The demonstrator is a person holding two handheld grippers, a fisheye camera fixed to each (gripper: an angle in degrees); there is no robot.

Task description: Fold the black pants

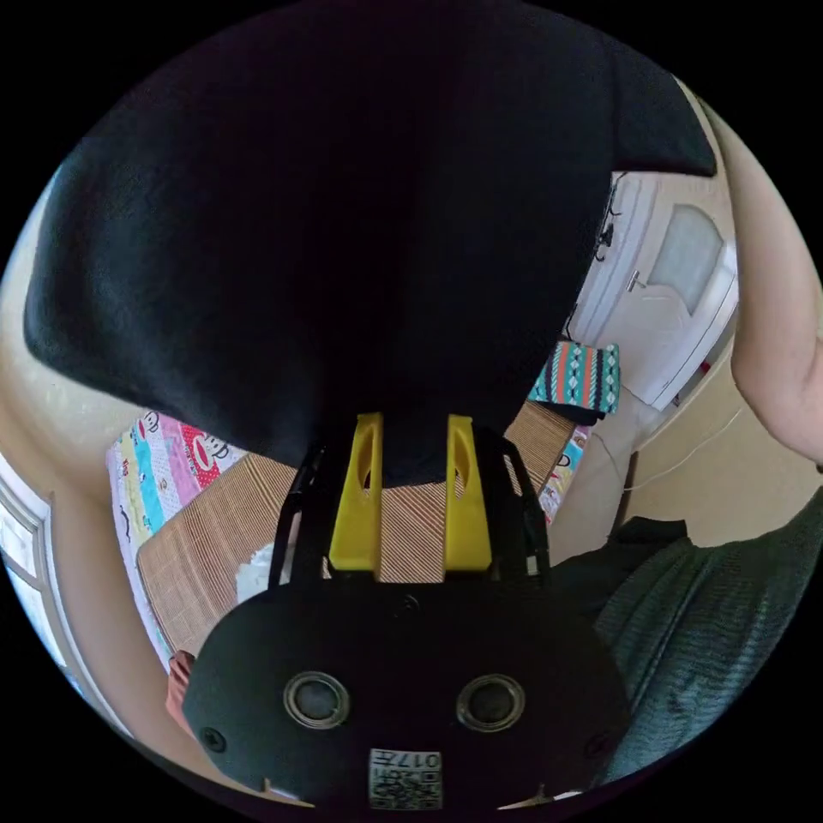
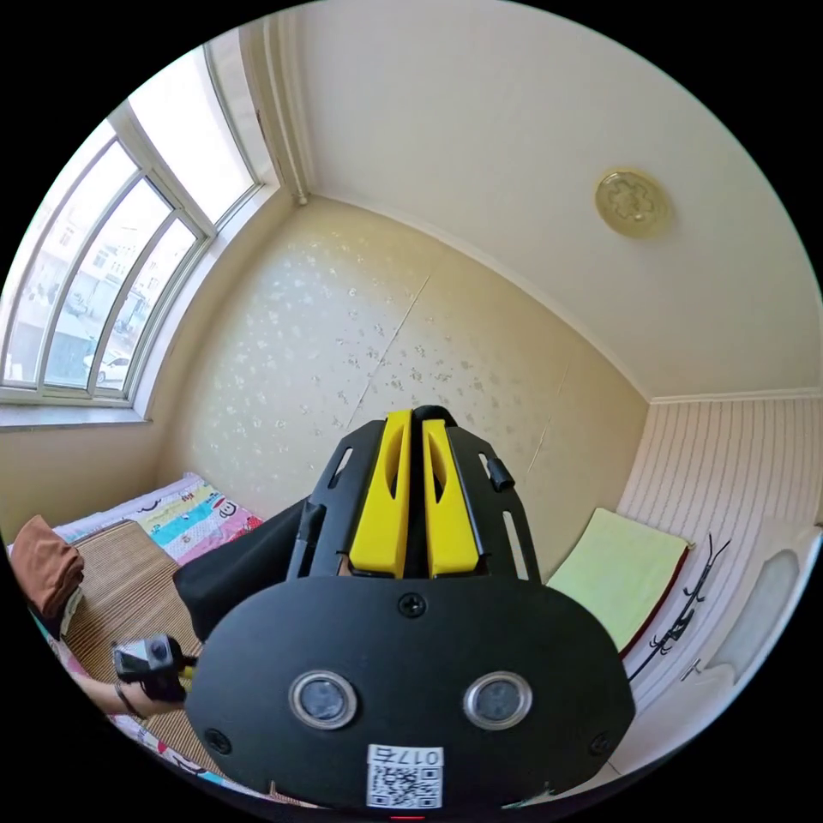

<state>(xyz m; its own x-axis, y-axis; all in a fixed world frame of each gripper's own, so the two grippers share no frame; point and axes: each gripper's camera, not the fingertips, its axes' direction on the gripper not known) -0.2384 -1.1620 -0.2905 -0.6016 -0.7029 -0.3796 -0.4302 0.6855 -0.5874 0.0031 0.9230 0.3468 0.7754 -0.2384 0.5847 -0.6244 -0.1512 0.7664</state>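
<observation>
Black pants (image 1: 326, 240) hang lifted off bed, cloth draped ahead of left gripper (image 1: 413, 467), which grips one edge between parted yellow jaws. Right gripper (image 2: 413, 429) clenched, jaws nearly together; whether they pinch cloth, cannot tell. Pants' long axis unclear. Below: woven bed mat (image 1: 223, 523), cartoon-print sheet (image 1: 163, 463). White door (image 1: 677, 283), window (image 2: 111, 283).

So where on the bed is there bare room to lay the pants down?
The woven mat is bare between the cartoon sheet and the patterned cloth, under the lifted pants. In the right gripper view, the mat's window end is crowded by a brown bundle.
</observation>
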